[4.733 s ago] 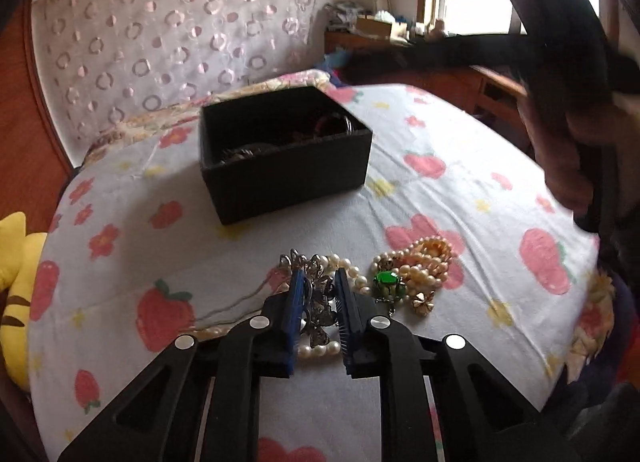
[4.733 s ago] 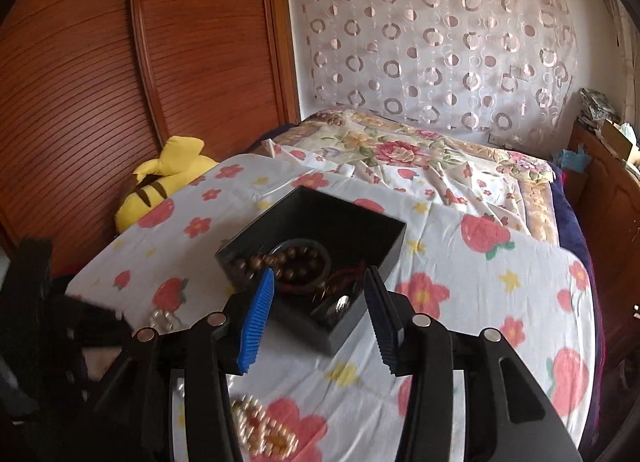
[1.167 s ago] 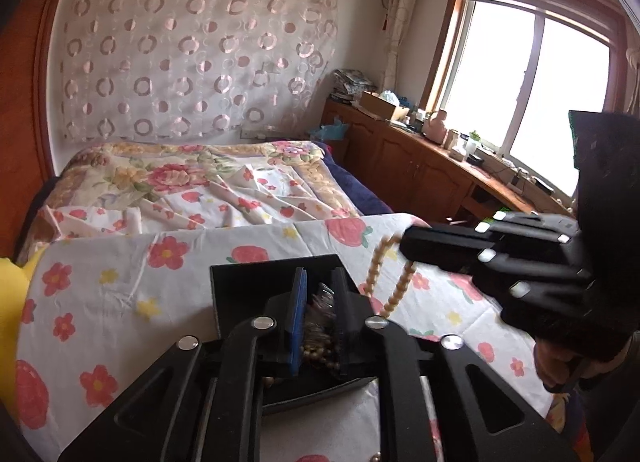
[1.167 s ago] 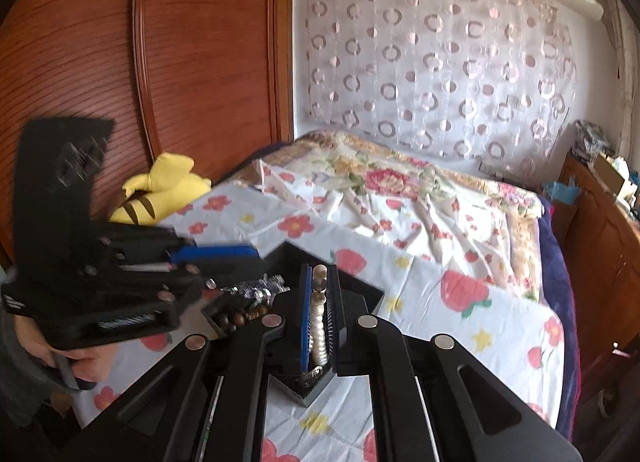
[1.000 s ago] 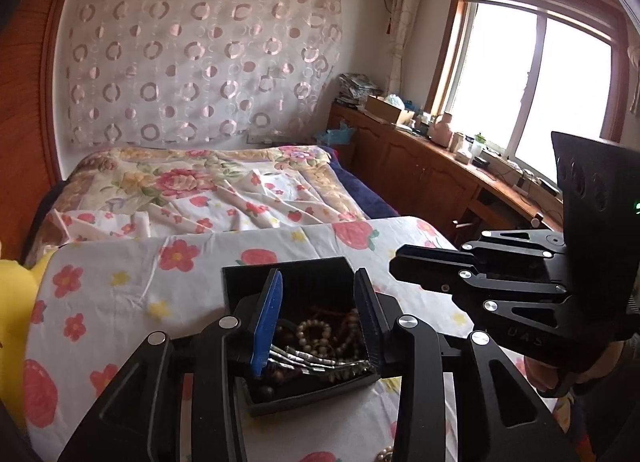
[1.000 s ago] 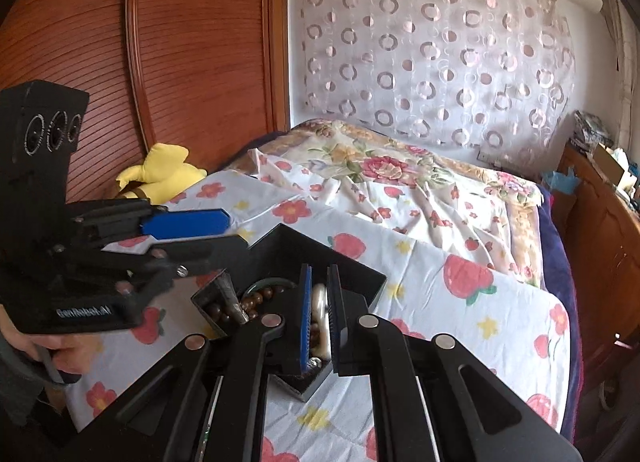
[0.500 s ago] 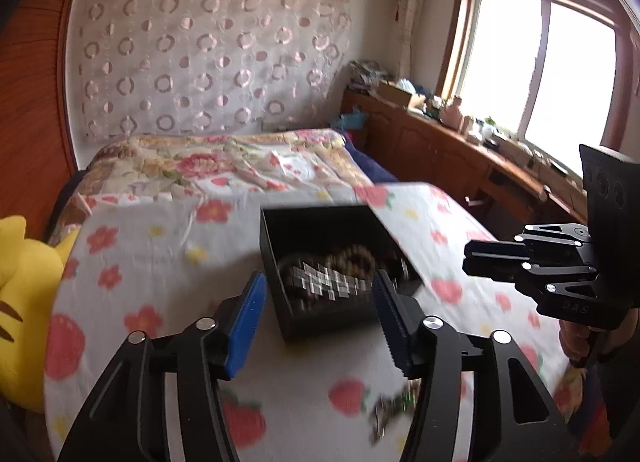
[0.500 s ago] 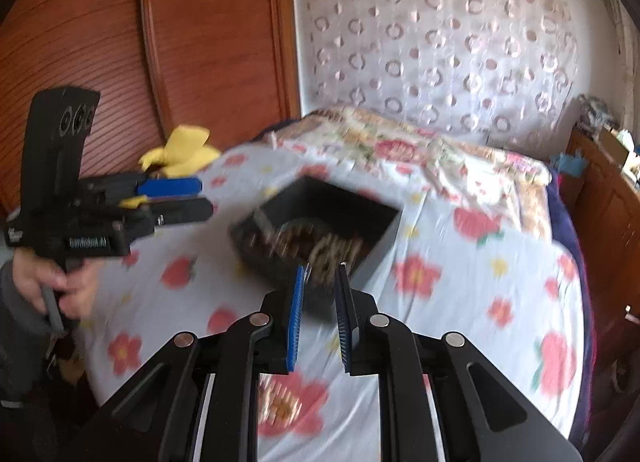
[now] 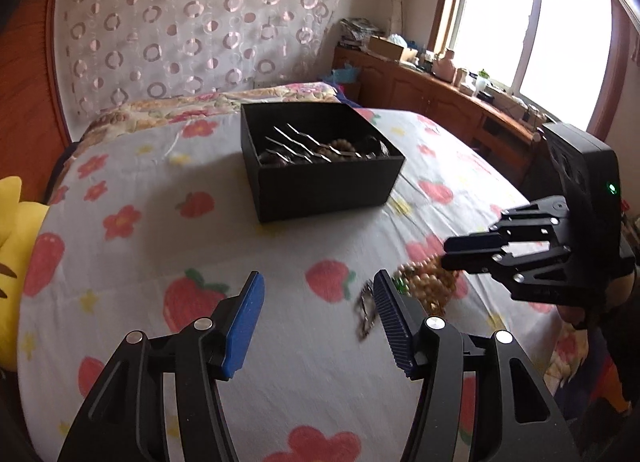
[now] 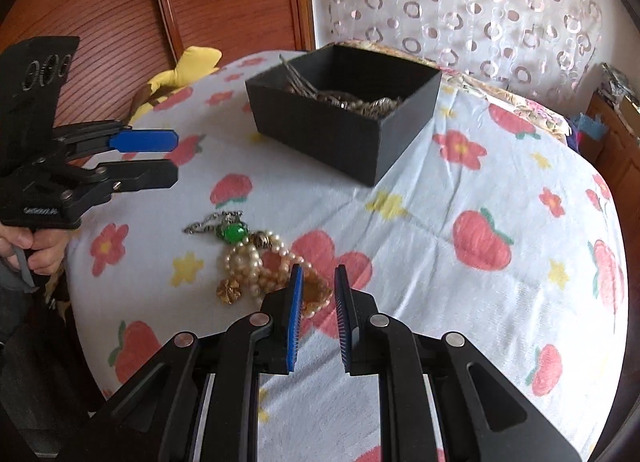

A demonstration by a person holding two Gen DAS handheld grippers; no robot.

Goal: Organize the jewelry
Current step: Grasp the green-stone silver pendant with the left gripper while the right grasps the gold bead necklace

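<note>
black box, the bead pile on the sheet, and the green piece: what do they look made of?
Black box: likely matte card or paperboard; flat, thin, sharp-edged walls, no shine.
Bead pile: pearl-like cream beads, glossy, with gold-tone metal bits; real or imitation cannot be told.
Green piece: glass or plastic stone, bright translucent glint, beside a silvery chain that looks like metal.

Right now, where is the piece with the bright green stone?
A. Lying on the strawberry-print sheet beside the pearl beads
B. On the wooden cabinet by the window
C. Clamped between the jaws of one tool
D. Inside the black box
A: the green stone lies on the sheet next to the pearl beads, outside the black box.
</note>
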